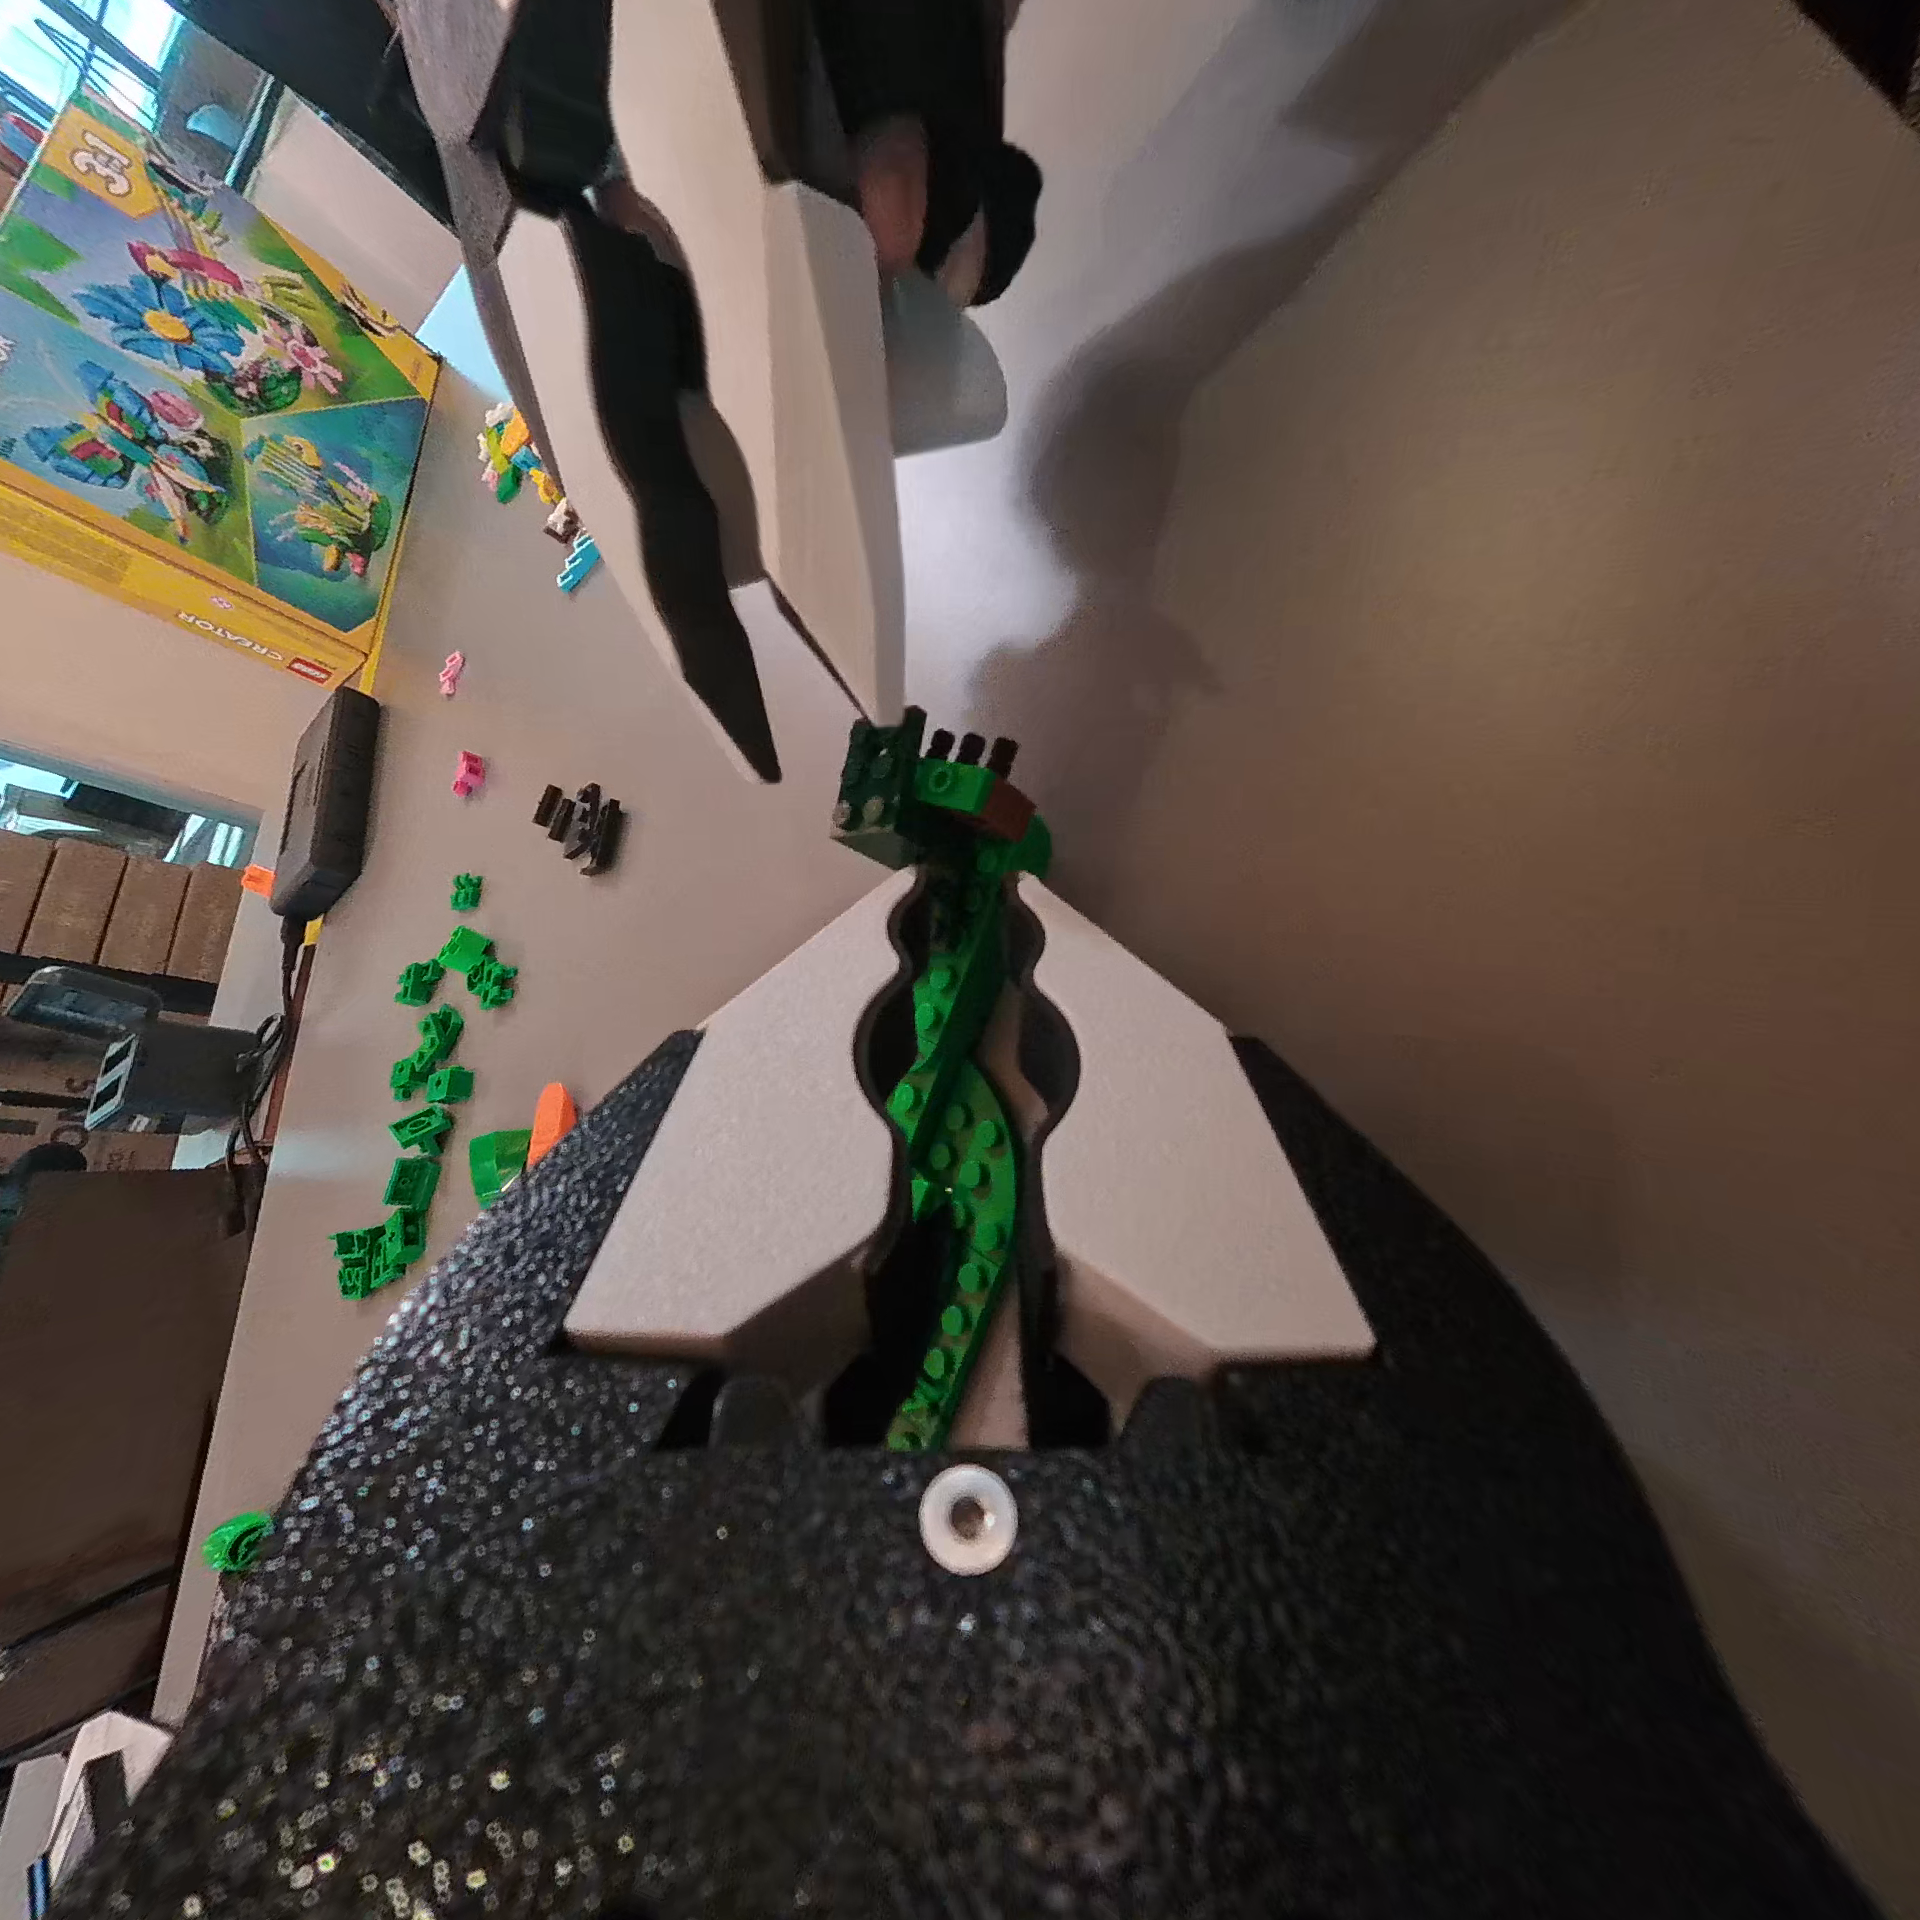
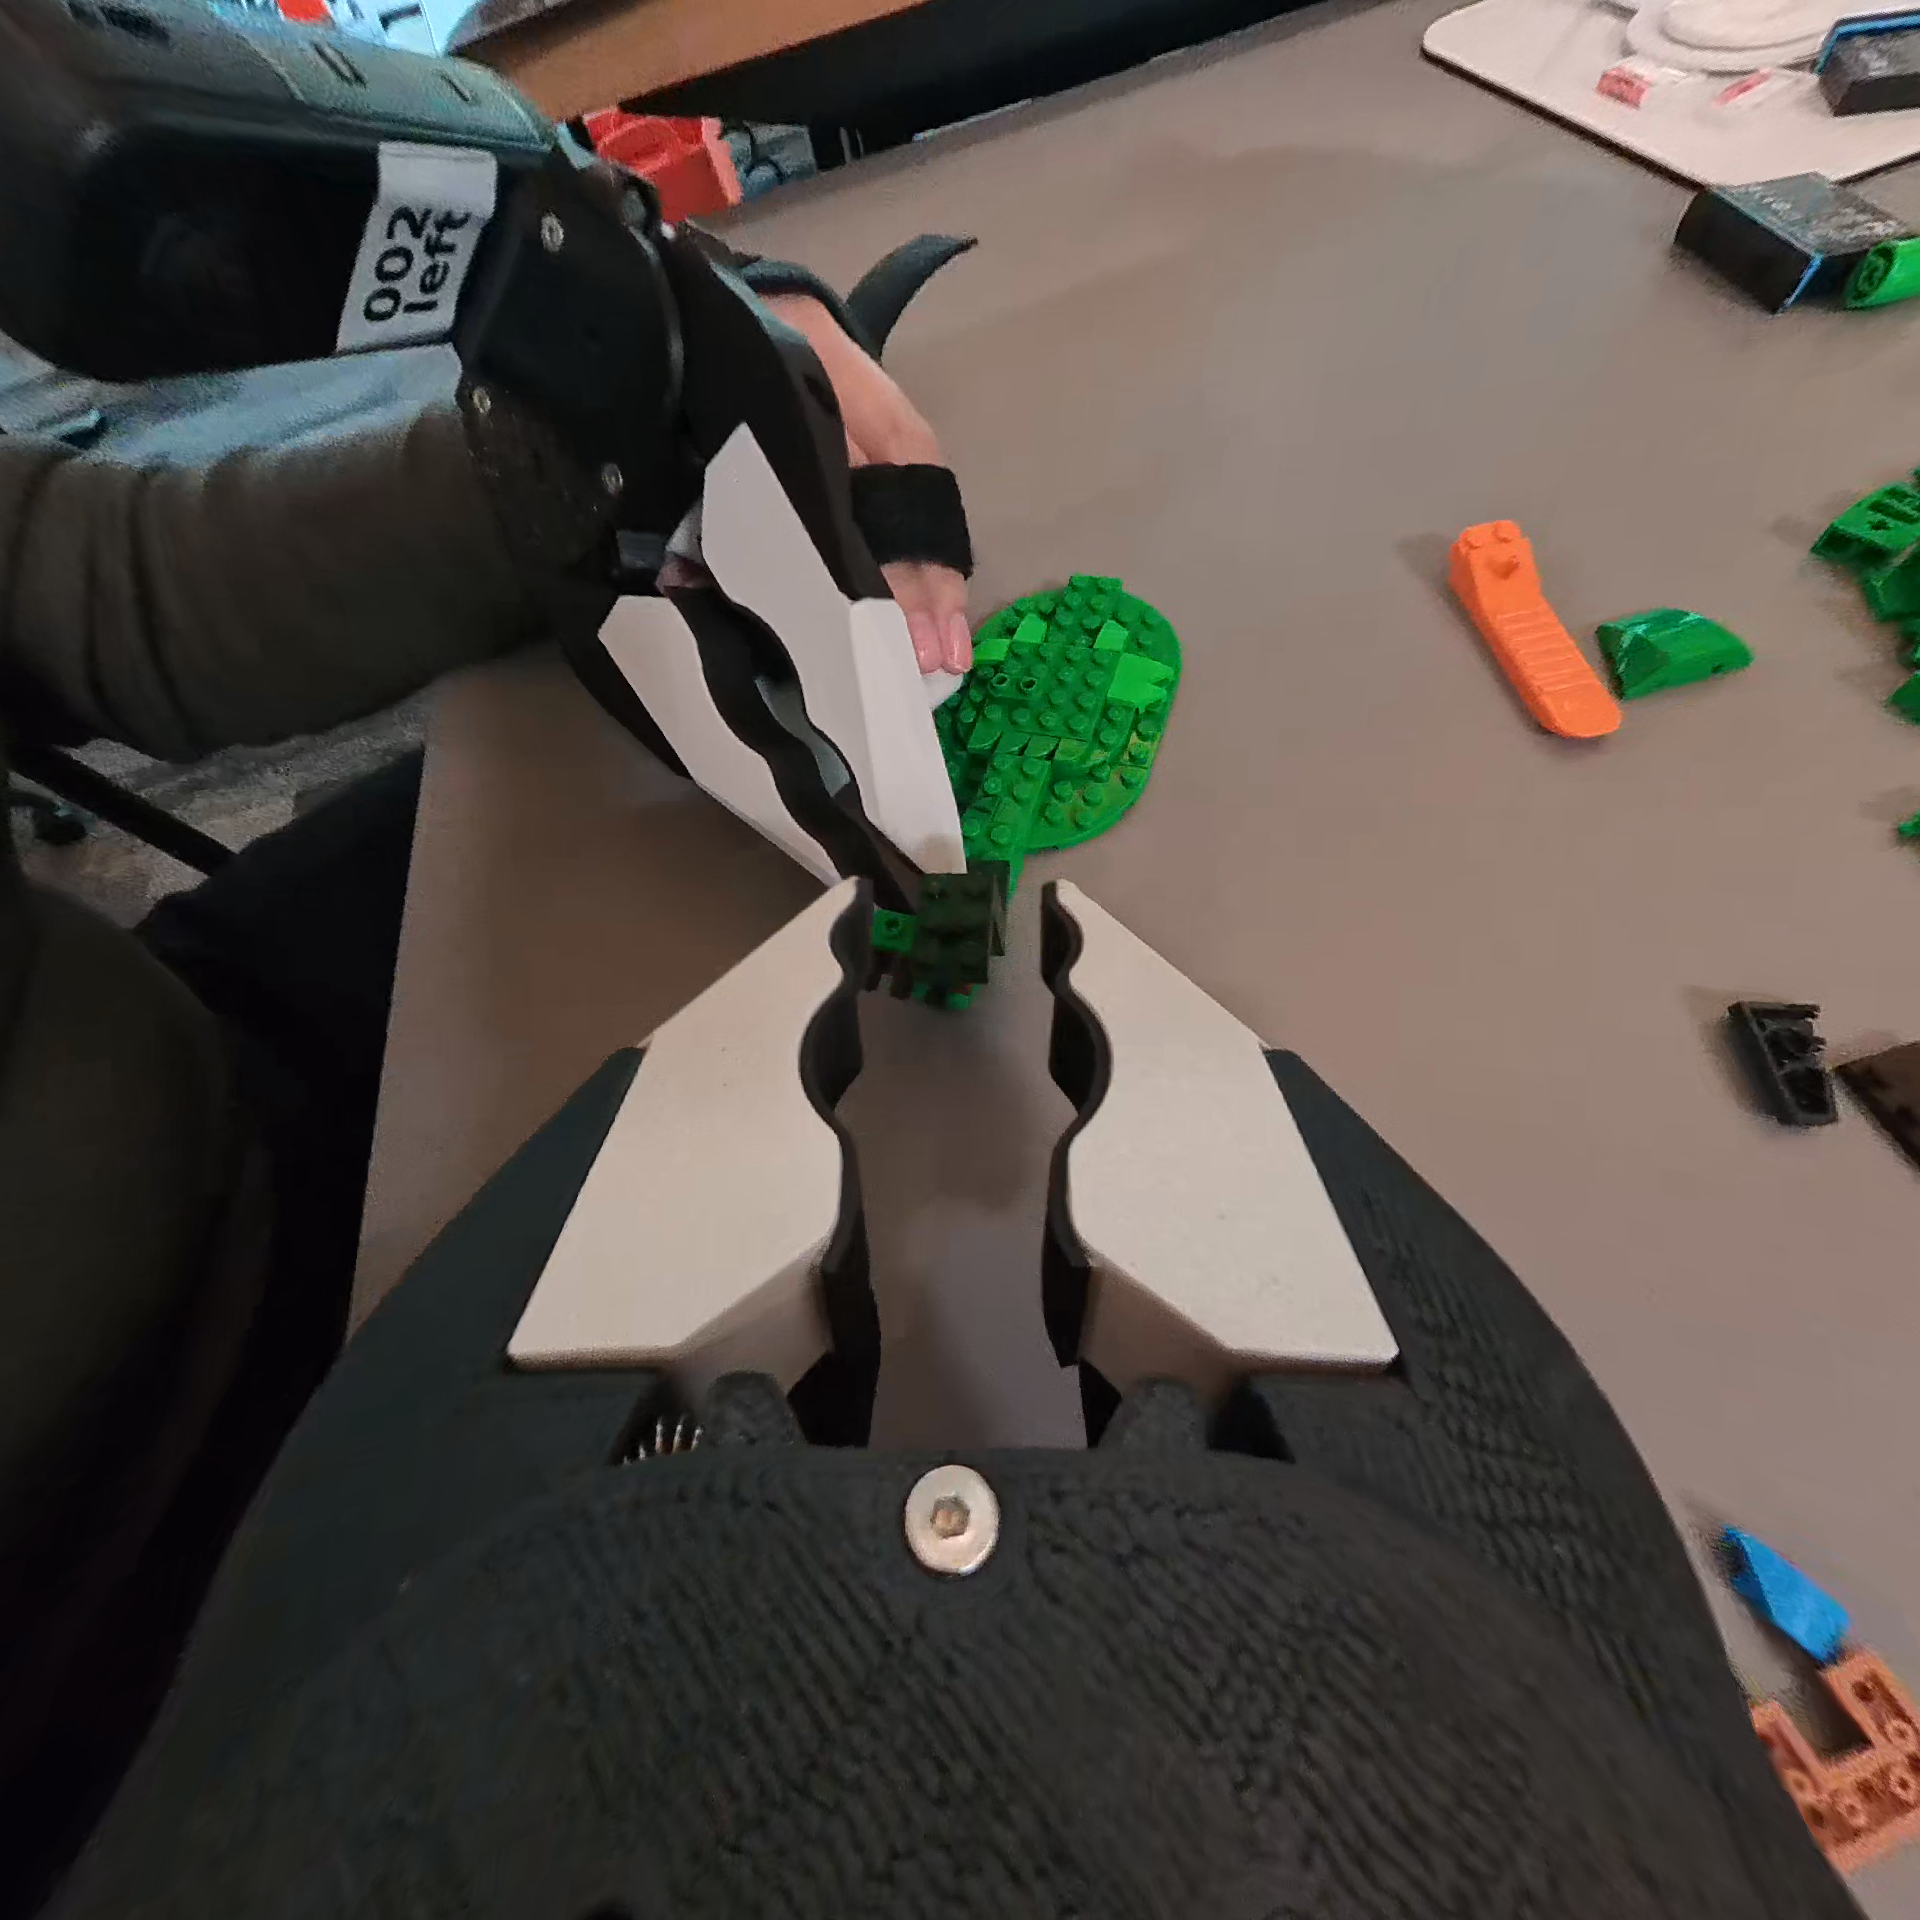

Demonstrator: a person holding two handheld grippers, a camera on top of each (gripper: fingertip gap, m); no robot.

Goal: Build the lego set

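My left gripper point(image 1: 961, 883) is shut on a green lego build point(image 1: 956, 1122) of long studded plates, held above the table. At the build's far end sit a dark green block point(image 1: 878, 795), black studs and a brown piece. In the right wrist view the left gripper point(image 2: 925, 868) comes in from the upper left, and the build's round green plate point(image 2: 1060, 717) sticks out beside it. My right gripper point(image 2: 951, 904) is open, and the dark green block point(image 2: 951, 930) sits between its fingertips. It also shows in the left wrist view point(image 1: 826, 743), coming from above.
The lego box point(image 1: 208, 364) lies at the far left, with loose green pieces point(image 1: 426, 1091), black pieces point(image 1: 582, 826) and pink pieces point(image 1: 468, 774) nearby. An orange brick separator point(image 2: 1527, 634), a green curved piece point(image 2: 1673, 649), and blue and brown pieces point(image 2: 1787, 1610) lie to the right.
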